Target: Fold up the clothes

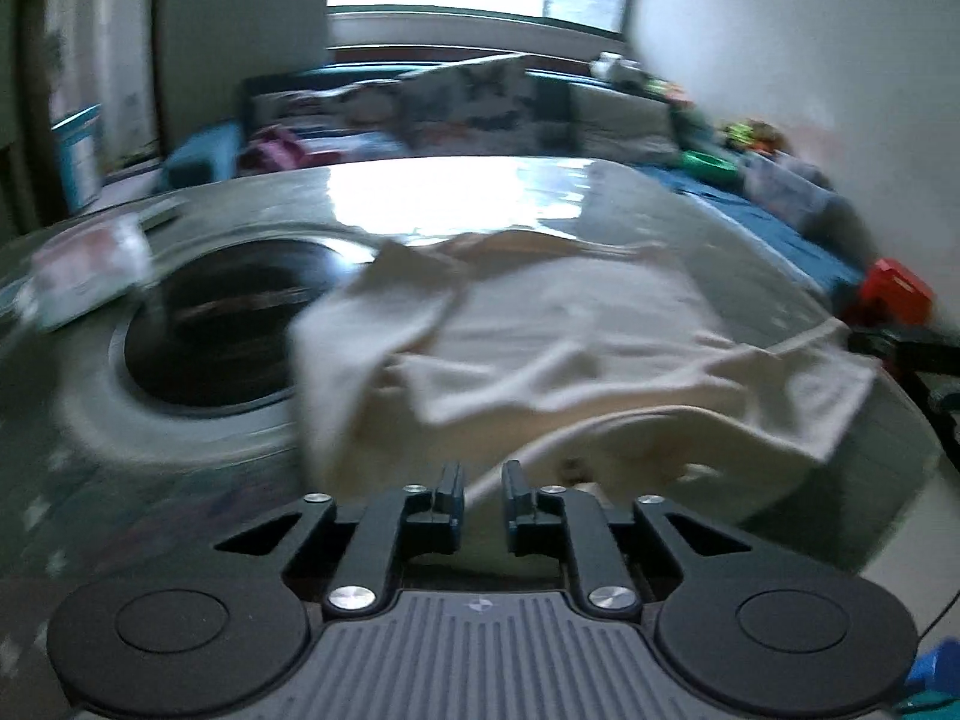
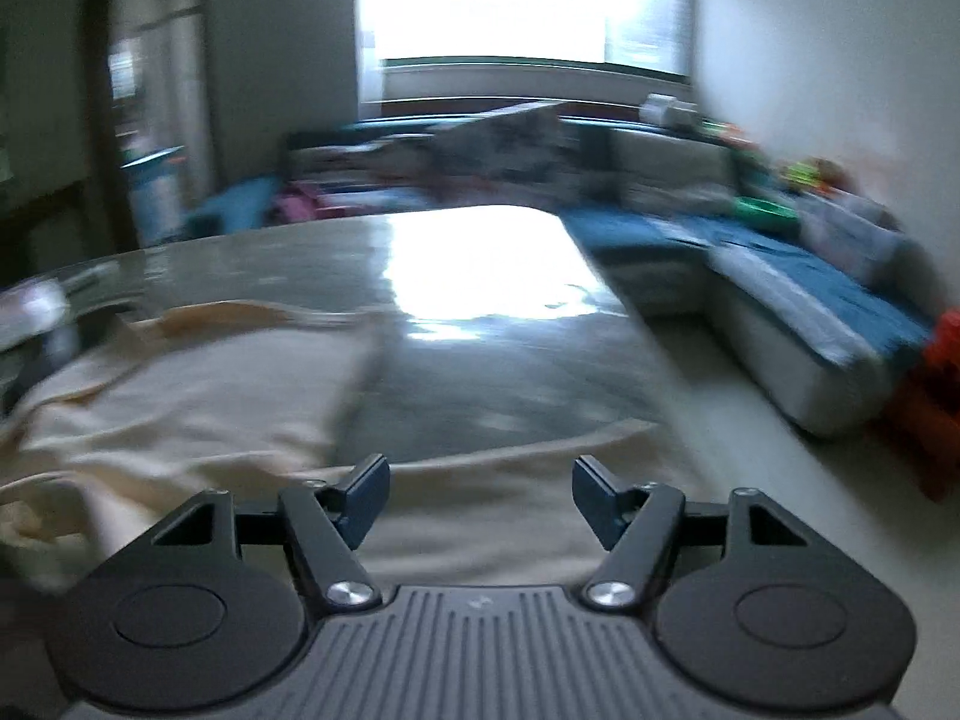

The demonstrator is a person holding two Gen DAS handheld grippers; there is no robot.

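Below, cream garment rumpled on table; right tool spread wide.

Garment on table

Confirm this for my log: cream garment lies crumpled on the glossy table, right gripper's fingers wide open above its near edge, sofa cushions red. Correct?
Not quite. The right wrist view shows the sofa cushions are blue. The rest stands: cream garment crumpled on the glossy table, right gripper wide open above its near edge.

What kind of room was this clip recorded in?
Most likely a home living room: a sofa with blue covers along the wall, a window behind it, and a cream garment spread on a glossy table.
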